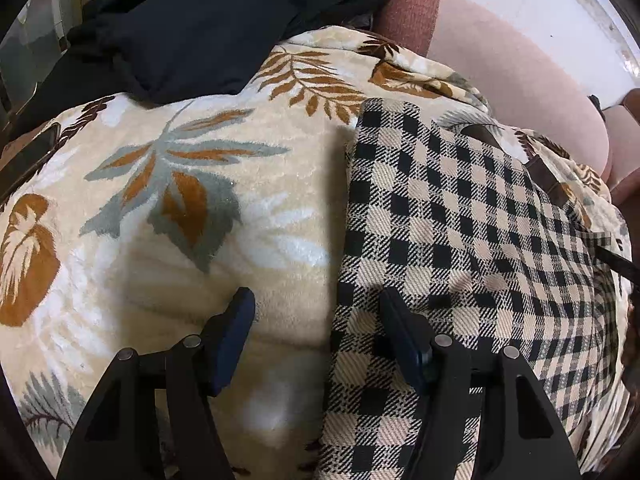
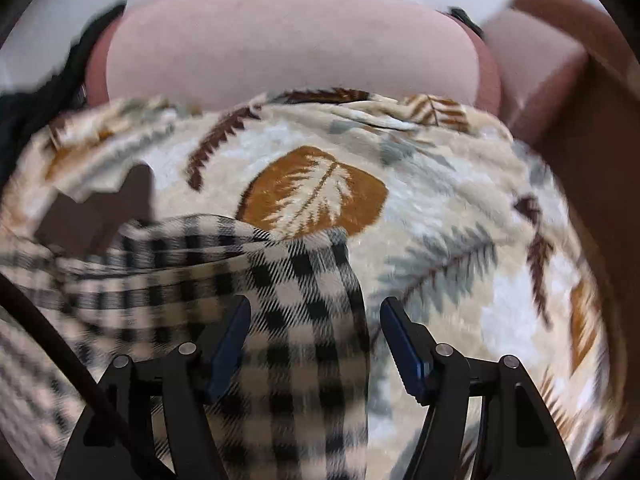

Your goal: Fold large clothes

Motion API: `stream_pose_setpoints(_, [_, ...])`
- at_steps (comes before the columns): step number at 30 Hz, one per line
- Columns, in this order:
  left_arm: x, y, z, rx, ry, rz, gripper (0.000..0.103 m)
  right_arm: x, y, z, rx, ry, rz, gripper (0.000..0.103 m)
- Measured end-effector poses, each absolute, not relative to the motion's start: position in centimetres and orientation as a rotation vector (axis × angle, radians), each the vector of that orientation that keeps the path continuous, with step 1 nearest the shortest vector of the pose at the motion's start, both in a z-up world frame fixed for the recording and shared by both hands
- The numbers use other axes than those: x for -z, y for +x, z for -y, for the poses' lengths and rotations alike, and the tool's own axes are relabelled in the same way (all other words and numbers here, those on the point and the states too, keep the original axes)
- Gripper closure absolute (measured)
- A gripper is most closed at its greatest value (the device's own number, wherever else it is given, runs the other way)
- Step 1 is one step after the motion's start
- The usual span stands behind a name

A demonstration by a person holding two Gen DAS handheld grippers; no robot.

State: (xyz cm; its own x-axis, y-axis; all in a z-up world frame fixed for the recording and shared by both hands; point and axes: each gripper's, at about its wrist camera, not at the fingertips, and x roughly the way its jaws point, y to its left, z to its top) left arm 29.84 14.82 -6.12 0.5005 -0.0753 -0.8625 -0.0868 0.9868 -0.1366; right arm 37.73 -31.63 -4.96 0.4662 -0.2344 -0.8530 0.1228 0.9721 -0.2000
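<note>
A beige-and-black checked garment [image 1: 460, 240] lies flat on a cream blanket with a leaf print [image 1: 180, 200]. My left gripper [image 1: 316, 308] is open just above the garment's left edge, its right finger over the checked cloth and its left finger over the blanket. In the right wrist view the same checked garment [image 2: 296, 320] lies rumpled, with a fold running between the fingers. My right gripper [image 2: 316, 316] is open over this right edge of the garment, with the leaf blanket [image 2: 460, 240] to its right. The view is blurred.
A pile of dark navy clothing [image 1: 208, 28] lies at the back left on the blanket. A pink cushion [image 1: 520, 80] and a reddish-brown sofa arm [image 2: 580, 92] stand behind the blanket. A dark strap [image 2: 60, 352] crosses the lower left of the right wrist view.
</note>
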Motion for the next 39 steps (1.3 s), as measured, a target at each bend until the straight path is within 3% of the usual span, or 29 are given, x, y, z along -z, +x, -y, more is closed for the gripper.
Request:
stream_pose_setpoints(3, [6.1, 29.8, -14.8, -0.005, -0.166, -1.045, 0.039, 6.6, 38.8, 32.4, 0.208, -0.063, -1.107, 0.032])
stream_pose_setpoints(5, [6.2, 29.8, -14.8, -0.011, -0.158, -1.044, 0.038, 6.2, 38.5, 33.1, 0.131, 0.052, -1.098, 0.092])
stream_pose_setpoints(7, [6.2, 29.8, -14.6, -0.023, -0.141, -1.043, 0.038, 5.3, 38.1, 34.3, 0.114, 0.134, -1.062, 0.098])
stream_pose_setpoints(15, [6.2, 29.7, -14.4, -0.031, -0.131, -1.039, 0.038, 5.6, 38.3, 36.3, 0.246, 0.135, -1.064, 0.098])
stream_pose_setpoints(18, [6.2, 29.7, -14.4, -0.030, -0.131, -1.037, 0.038, 5.1, 37.9, 36.5, 0.280, 0.146, -1.052, 0.082])
stream_pose_setpoints(19, [6.2, 29.7, -14.4, -0.030, -0.131, -1.037, 0.038, 4.6, 37.4, 36.8, 0.292, 0.151, -1.043, 0.071])
stream_pose_setpoints(20, [6.2, 29.7, -14.4, -0.029, -0.132, -1.037, 0.038, 4.1, 36.9, 37.0, 0.300, 0.155, -1.031, 0.066])
stream_pose_setpoints(26, [5.8, 29.3, -14.7, -0.028, -0.159, -1.036, 0.039, 1.4, 29.6, 37.7, 0.174, 0.224, -0.999, 0.054])
stream_pose_setpoints(33, [2.6, 25.4, -13.0, -0.043, -0.106, -0.928, 0.040, 4.0, 21.0, 36.5, 0.084, 0.248, -1.036, 0.054])
stream_pose_setpoints(39, [5.1, 23.0, -10.2, -0.017, 0.029, -0.986, 0.040, 6.8, 19.3, 36.5, 0.112, 0.238, -1.090, 0.054])
